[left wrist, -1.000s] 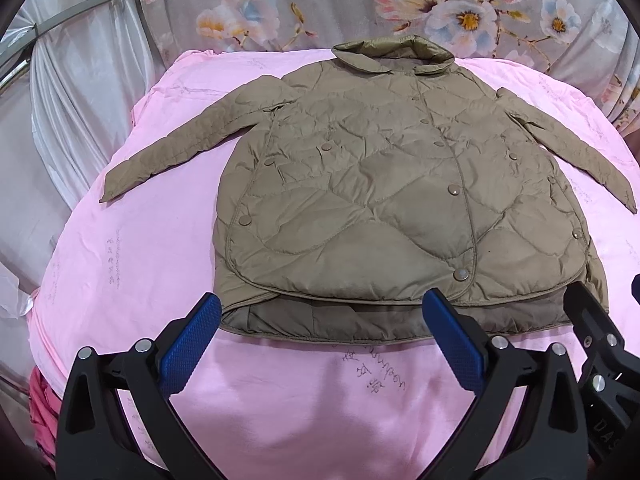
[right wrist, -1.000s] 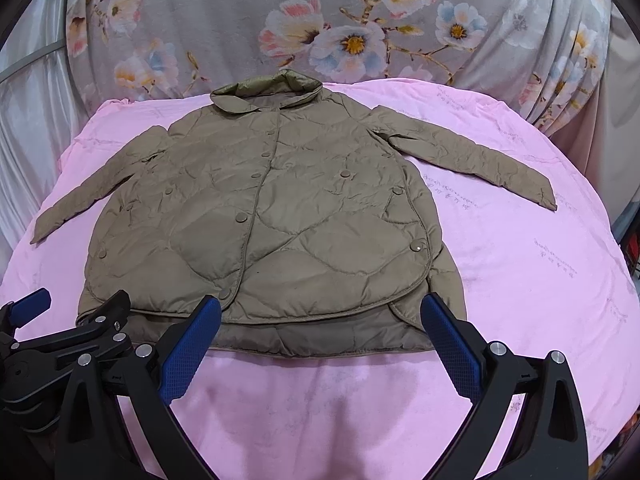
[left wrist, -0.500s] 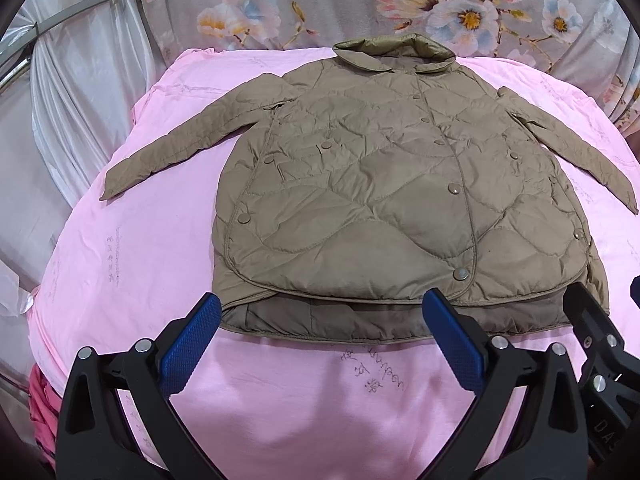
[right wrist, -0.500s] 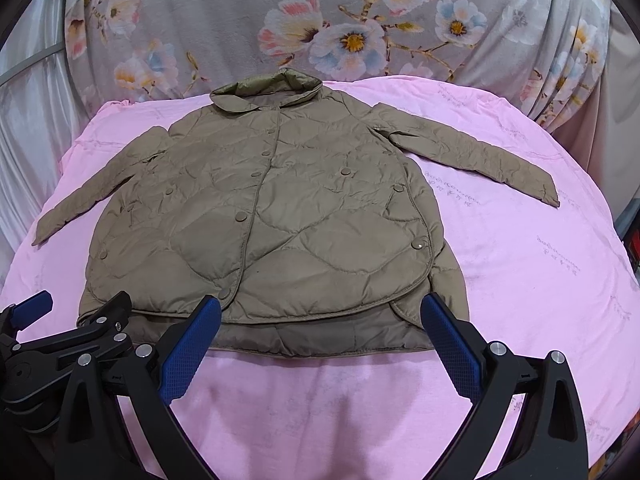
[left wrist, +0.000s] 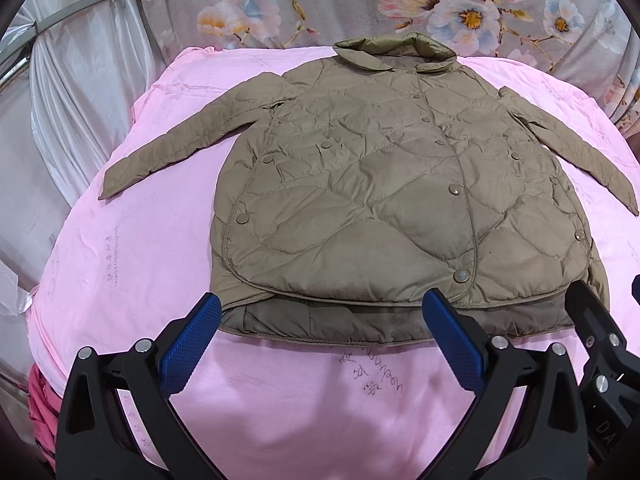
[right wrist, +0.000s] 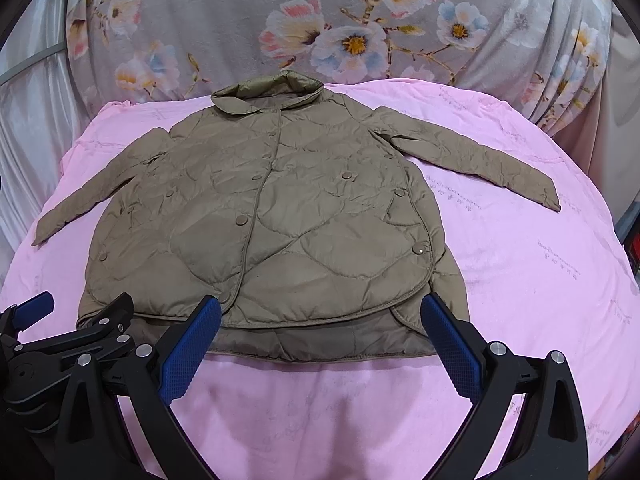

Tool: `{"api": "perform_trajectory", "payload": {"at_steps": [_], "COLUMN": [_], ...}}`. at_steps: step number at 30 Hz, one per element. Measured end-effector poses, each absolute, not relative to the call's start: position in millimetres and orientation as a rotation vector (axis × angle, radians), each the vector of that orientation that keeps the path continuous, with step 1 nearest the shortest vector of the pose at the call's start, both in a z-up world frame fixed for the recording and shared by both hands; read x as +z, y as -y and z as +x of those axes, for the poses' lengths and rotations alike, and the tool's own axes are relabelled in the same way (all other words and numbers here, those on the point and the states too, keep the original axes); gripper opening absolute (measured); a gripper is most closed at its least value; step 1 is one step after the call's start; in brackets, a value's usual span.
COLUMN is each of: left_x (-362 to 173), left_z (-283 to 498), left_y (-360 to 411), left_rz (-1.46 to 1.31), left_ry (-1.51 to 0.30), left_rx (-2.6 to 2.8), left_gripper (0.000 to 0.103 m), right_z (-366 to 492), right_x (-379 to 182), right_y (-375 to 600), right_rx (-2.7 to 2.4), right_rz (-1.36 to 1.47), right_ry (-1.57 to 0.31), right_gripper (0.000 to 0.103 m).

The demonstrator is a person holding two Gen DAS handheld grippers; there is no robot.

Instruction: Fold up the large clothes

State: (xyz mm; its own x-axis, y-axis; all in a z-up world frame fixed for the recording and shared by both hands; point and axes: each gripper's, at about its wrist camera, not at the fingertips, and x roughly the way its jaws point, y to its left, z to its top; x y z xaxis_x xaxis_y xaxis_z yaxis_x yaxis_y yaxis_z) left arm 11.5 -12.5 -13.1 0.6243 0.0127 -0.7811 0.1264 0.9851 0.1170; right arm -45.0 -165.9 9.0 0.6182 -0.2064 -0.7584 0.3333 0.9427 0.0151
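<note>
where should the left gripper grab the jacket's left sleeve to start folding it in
Grip the left sleeve near its cuff, coming from the outer, left side. It lies flat and straight, angled away from the jacket body on the pink sheet, so the cuff end is free. The left gripper is open, near the hem.

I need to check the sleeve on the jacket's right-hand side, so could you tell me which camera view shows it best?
The right wrist view: that sleeve lies whole on the pink sheet, cuff included. In the left wrist view it is squeezed against the frame's edge.
</note>
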Motion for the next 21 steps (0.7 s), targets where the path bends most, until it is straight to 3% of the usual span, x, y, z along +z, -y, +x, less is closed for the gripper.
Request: {"api": "perform_trajectory", "payload": {"at_steps": [21], "left_x": [-16.8], "left_z": [14.5], "left_y": [12.7], "left_rz": [0.167], "left_ry": [-0.904], "left_rx": [-0.062], "left_gripper": [0.098], "right_z": [-45.3], "right_x": [7.2], "right_y": [166.8], "right_rx": [-0.308], "right_rz": [0.168], "right_ry": [-0.851], "right_gripper": [0.098]}}
